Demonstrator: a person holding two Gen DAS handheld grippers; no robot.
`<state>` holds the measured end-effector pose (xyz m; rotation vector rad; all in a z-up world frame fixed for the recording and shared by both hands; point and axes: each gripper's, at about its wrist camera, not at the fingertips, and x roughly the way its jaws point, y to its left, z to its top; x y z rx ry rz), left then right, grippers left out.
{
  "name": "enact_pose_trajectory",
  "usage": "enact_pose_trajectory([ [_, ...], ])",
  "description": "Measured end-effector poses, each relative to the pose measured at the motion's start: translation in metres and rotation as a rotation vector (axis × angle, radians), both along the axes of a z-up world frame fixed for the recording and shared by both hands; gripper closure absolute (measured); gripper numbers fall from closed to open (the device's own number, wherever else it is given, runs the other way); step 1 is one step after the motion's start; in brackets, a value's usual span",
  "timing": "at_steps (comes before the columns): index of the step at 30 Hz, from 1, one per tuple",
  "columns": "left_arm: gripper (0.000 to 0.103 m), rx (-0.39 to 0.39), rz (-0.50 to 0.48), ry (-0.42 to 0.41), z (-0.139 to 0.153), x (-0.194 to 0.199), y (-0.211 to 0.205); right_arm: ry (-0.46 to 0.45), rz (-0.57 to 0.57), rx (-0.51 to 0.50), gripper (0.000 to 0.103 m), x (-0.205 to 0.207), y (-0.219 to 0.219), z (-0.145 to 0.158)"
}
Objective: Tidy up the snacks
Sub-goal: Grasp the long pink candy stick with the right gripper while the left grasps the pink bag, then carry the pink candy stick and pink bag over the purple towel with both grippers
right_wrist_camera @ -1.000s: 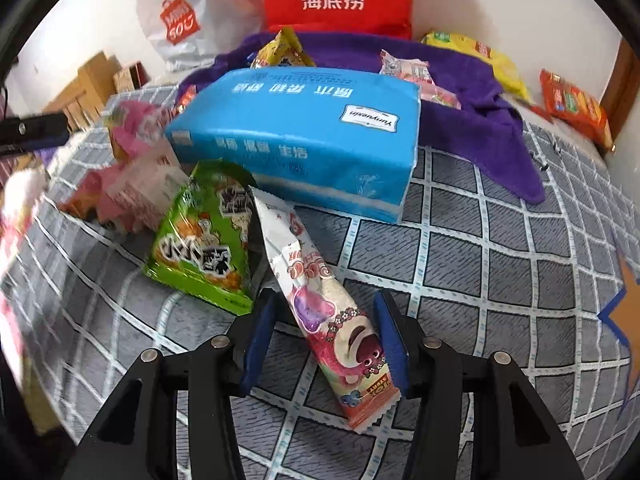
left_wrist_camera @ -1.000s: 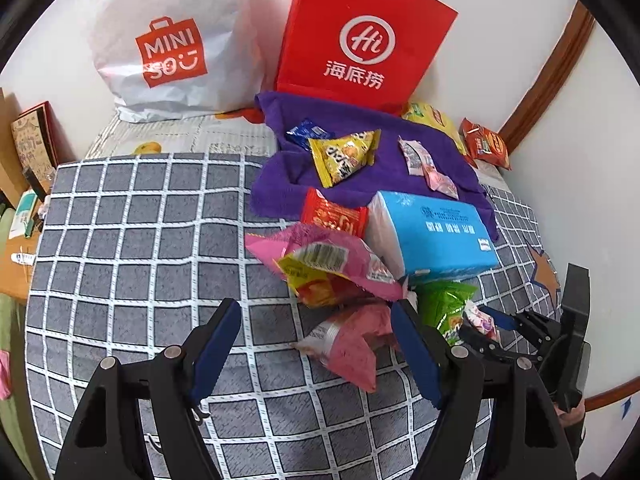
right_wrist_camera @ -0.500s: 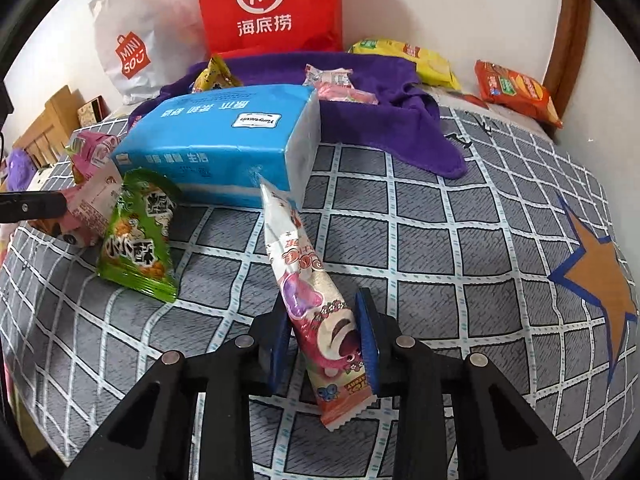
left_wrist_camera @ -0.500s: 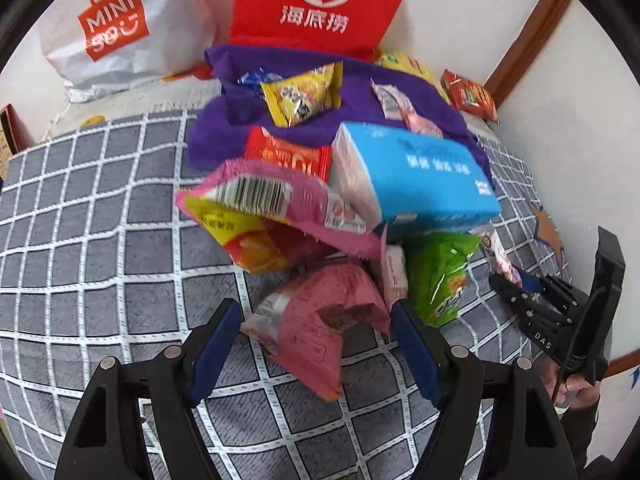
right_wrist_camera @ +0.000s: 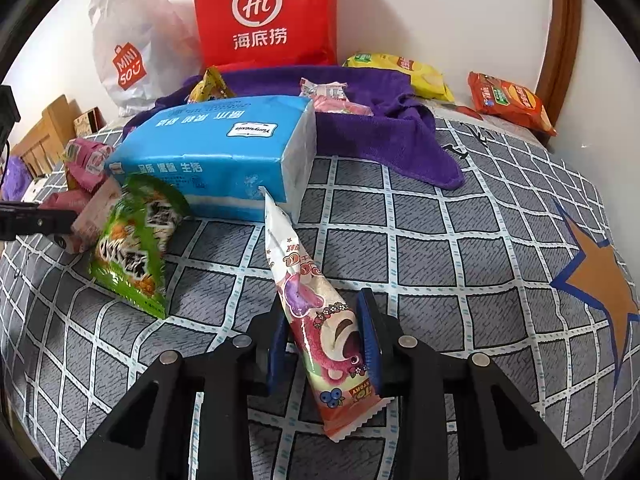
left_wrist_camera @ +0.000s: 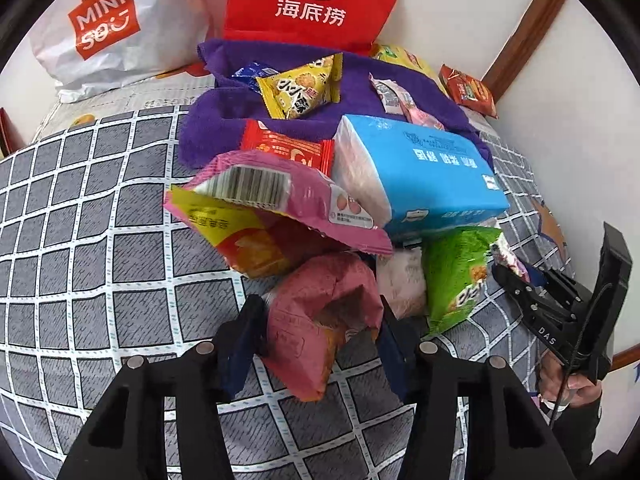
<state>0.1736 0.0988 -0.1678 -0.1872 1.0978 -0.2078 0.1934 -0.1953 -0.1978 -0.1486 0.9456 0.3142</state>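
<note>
A pile of snack packs lies on a grey checked bedspread (right_wrist_camera: 440,240). My left gripper (left_wrist_camera: 318,344) is over the near end of the pile. Its jaws are closing, and both pads press the sides of a crumpled pink snack bag (left_wrist_camera: 320,308). My right gripper (right_wrist_camera: 324,344) is shut on a long white pack printed with a pink bear (right_wrist_camera: 320,320). That pack's far end points up toward a blue tissue pack (right_wrist_camera: 216,148). A green snack bag (right_wrist_camera: 136,240) lies left of the bear pack.
A big pink-and-yellow bag (left_wrist_camera: 280,196) and a red pack (left_wrist_camera: 288,148) lean on the tissue pack (left_wrist_camera: 420,176). Behind, a purple cloth (left_wrist_camera: 224,120) holds more snacks. A red paper bag (left_wrist_camera: 312,0) and a white bag (left_wrist_camera: 104,24) stand against the wall. An orange pack (right_wrist_camera: 512,100) lies at the far right.
My left gripper came down closer to the pile and its jaws narrowed from wide apart onto the pink bag. The right gripper's jaws tightened on the bear pack and swung right.
</note>
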Motion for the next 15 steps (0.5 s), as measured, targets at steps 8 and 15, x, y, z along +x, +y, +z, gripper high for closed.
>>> enact_pose_trajectory([
  [8,0.056,-0.014,0.019,-0.029,0.012,-0.018,0.011,0.029,-0.013,0.008,0.073,-0.006,-0.002,0.012],
  [15,0.056,-0.027,0.033,-0.068,0.027,-0.038,0.015,0.038,-0.037,0.044,0.076,-0.014,-0.004,0.032],
])
